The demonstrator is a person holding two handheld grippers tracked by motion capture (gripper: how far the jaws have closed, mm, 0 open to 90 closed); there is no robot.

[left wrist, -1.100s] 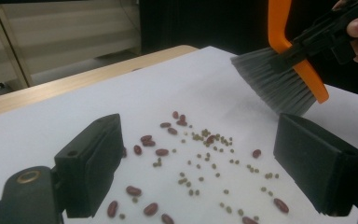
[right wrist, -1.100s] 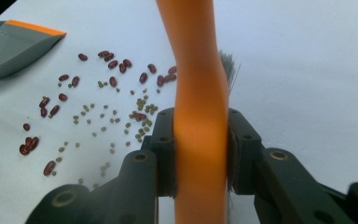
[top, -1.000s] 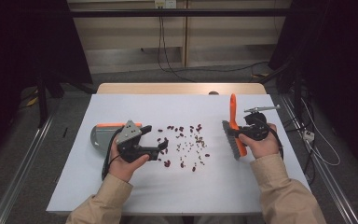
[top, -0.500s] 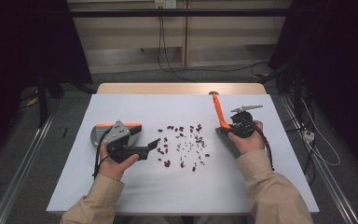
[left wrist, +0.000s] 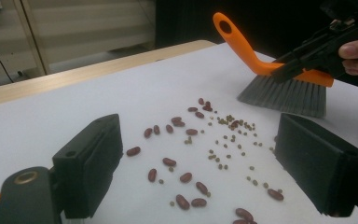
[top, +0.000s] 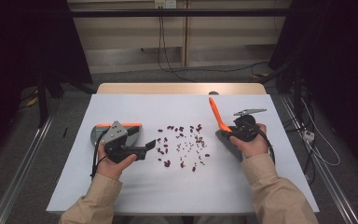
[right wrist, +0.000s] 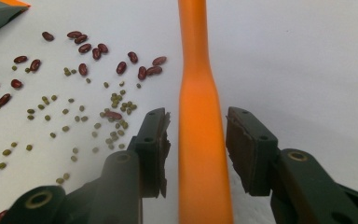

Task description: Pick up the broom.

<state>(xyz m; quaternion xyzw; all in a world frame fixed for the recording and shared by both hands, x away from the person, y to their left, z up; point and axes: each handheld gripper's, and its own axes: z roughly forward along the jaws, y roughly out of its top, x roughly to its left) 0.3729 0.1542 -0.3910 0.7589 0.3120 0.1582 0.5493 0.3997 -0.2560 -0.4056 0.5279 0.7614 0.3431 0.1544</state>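
Red beans and small green beans (top: 182,144) lie scattered mid-table, also seen in the left gripper view (left wrist: 200,144) and the right gripper view (right wrist: 74,84). To their right, an orange-handled brush (top: 216,114) rests on the table on its grey bristles (left wrist: 284,95). My right gripper (top: 230,132) has just been opening its jaws. The orange handle (right wrist: 198,116) stands between them with a gap on each side. My left gripper (top: 151,145) is open and empty, pointing at the beans from the left (left wrist: 200,158).
A grey dustpan with an orange edge (top: 100,128) lies behind my left hand. The white sheet (top: 168,186) covers the table, whose wooden far edge (top: 182,88) shows beyond it. Cables run across the floor past the table.
The brush handle has swung from pointing away to leaning left towards the beans, and the brush has come down to the table. My left gripper has barely shifted.
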